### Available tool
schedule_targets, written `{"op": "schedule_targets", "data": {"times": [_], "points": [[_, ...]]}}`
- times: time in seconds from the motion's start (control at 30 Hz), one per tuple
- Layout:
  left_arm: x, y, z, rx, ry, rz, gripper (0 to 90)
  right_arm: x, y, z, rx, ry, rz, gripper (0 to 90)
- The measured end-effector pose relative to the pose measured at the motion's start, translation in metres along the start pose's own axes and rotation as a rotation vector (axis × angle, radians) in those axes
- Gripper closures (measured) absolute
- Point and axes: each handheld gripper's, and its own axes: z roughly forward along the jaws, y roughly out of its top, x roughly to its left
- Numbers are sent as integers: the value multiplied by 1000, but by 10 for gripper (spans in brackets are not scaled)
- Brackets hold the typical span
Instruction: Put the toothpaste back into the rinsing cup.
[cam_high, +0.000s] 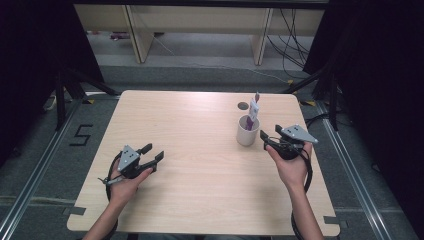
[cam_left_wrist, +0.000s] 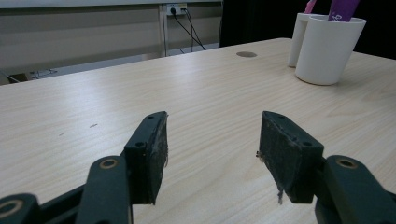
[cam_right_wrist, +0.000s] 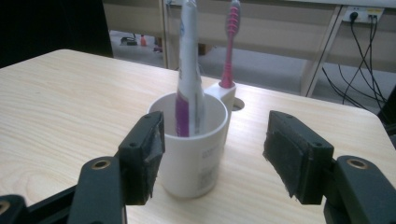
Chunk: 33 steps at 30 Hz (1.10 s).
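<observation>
A white cup (cam_high: 248, 131) stands on the wooden table (cam_high: 200, 130) toward the back right. A white and purple toothpaste tube (cam_right_wrist: 189, 84) stands inside it, and a pink toothbrush (cam_right_wrist: 229, 42) rises from a small holder on the cup's far side. My right gripper (cam_high: 270, 137) sits just right of the cup, jaws open and pointing at it (cam_right_wrist: 191, 154), apart from it. My left gripper (cam_high: 154, 152) rests at the front left of the table, open with bare wood between its jaws (cam_left_wrist: 212, 126). The cup (cam_left_wrist: 327, 51) stands far off to its right.
A round cable hole (cam_high: 243, 106) lies in the tabletop just behind the cup. Beyond the table's far edge stand wooden desk legs (cam_high: 139, 35) and loose cables (cam_high: 292, 45) on the floor. Black curtains hang at both sides.
</observation>
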Motion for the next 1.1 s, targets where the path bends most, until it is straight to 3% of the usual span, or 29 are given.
{"op": "schedule_targets", "data": {"times": [0.03,0.3,0.33,0.37,0.4,0.43,0.53,0.73,0.83,0.87,0.93,0.97,1.0,1.07,1.1], "points": [[0,0,0,-1,1,-1,419,1,-2,-2,-3,-16,19,382],[0,0,0,-2,6,-3,419,-10,-20,-15,17,-34,31,379],[0,0,0,-2,6,-3,419,-9,-22,-18,36,-43,57,380],[0,-1,0,-2,7,-4,419,-13,-25,-19,34,-53,12,380],[1,-1,0,0,8,-1,419,-11,-29,-19,32,-49,54,380],[1,-1,0,0,9,-1,418,-14,-32,-20,36,-49,28,380],[1,-1,0,-4,11,-3,416,-16,-42,-22,47,-57,58,380],[2,-2,1,-11,8,-4,415,-18,-60,-23,64,-64,58,383],[2,-3,0,-1,15,-5,414,-18,-66,-23,54,-59,84,384],[2,-3,1,-1,16,-5,414,-20,-68,-22,41,-71,51,384],[2,-3,1,-2,15,-6,414,-20,-71,-21,25,-75,53,386],[2,-4,1,-1,15,-6,413,-18,-72,-21,34,-79,93,386],[2,-4,1,-1,16,-6,413,-20,-74,-20,22,-74,67,385],[3,-4,1,0,16,-6,412,-20,-76,-20,26,-74,73,385],[3,-4,1,1,17,-4,412,-21,-78,-18,0,-83,56,386]]}}
